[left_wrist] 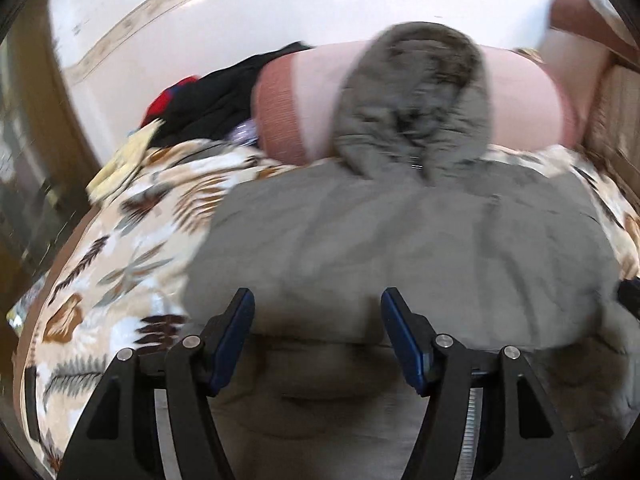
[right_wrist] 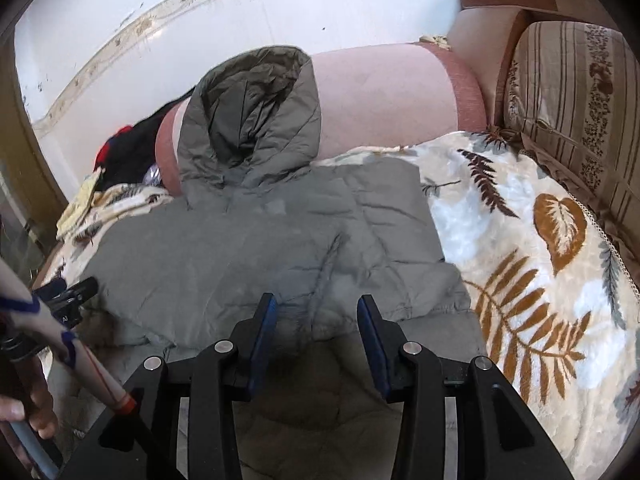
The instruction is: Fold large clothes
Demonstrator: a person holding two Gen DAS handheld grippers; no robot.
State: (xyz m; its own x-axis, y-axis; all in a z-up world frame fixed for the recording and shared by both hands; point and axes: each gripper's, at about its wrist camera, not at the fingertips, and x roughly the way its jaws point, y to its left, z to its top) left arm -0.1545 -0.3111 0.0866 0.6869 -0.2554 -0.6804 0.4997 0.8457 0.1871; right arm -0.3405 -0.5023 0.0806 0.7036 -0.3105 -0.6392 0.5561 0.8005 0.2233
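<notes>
A grey-green hooded puffer jacket (left_wrist: 400,232) lies spread on a leaf-patterned blanket (left_wrist: 120,248), with its hood (left_wrist: 412,100) propped against a pink bolster. The lower part is folded up over the body. My left gripper (left_wrist: 318,306) hovers open over the near fold, and nothing sits between its blue pads. In the right wrist view the jacket (right_wrist: 248,248) fills the middle. My right gripper (right_wrist: 317,304) stands about half wide above its near right edge, its pads clear of the cloth. The left gripper (right_wrist: 76,292) shows at the jacket's left side.
A pink bolster (right_wrist: 392,92) runs along the white wall. Dark and red clothes (left_wrist: 208,88) are piled at its left end. A striped cushion (right_wrist: 568,100) stands at the right. Bare blanket (right_wrist: 540,260) lies right of the jacket. A person's hand (right_wrist: 24,412) is at the lower left.
</notes>
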